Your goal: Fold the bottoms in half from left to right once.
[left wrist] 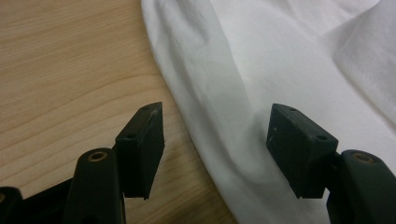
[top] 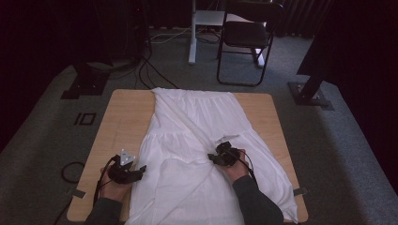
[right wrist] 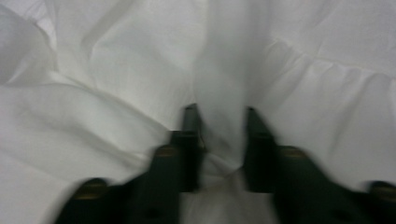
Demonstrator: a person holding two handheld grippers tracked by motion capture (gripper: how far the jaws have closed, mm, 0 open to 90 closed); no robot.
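White garment [top: 206, 140] spread flat over the wooden table [top: 122, 122], left gripper [left wrist: 217, 140] wide open astride its left edge, right gripper [right wrist: 219, 144] near the middle, jaws narrowed around a raised fold

— How did the left gripper [top: 137, 172] stand?
— It was low near the table's [top: 126, 112] front left corner, its jaws wide apart, one over the wood, one over the white cloth [top: 206, 122].
— And the right gripper [top: 217, 152]?
— Further in, its jaws had a fold of the cloth between them.
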